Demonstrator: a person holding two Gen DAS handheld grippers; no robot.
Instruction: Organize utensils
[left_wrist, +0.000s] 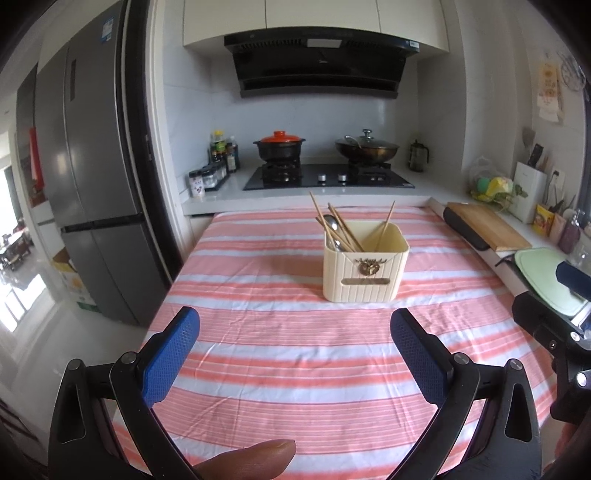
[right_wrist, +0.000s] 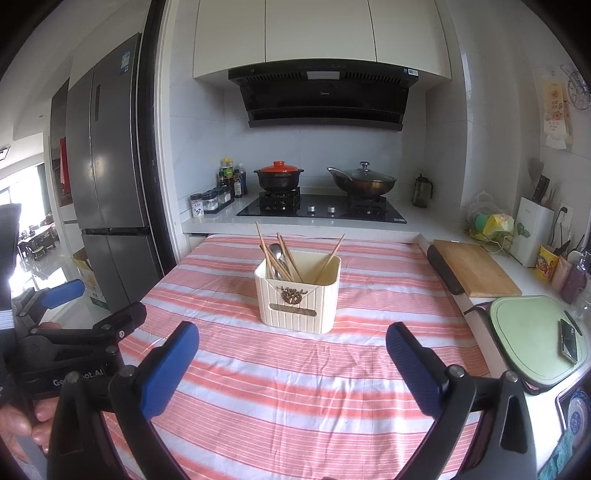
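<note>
Item 1: left tongs, black frame with blue textured pads, jaws spread wide and holding nothing, hovering over the near part of the desk, which is covered in a pink-and-white striped cloth. A fingertip shows at the bottom edge of the left wrist view.

Item 2: cream ribbed plastic utensil holder, rectangular, with a gold ornament on its front, standing upright toward the far edge of the desk, right of centre in the left wrist view. It holds several wooden chopsticks leaning left, one wooden chopstick leaning right, and a metal spoon among the left group.

Item 3: right tongs, same build, jaws likewise wide apart and empty, held over the near part of the desk, well short of the holder.

Item 4: wooden cutting board and pale green board, on the counter along the desk's right edge.
</note>
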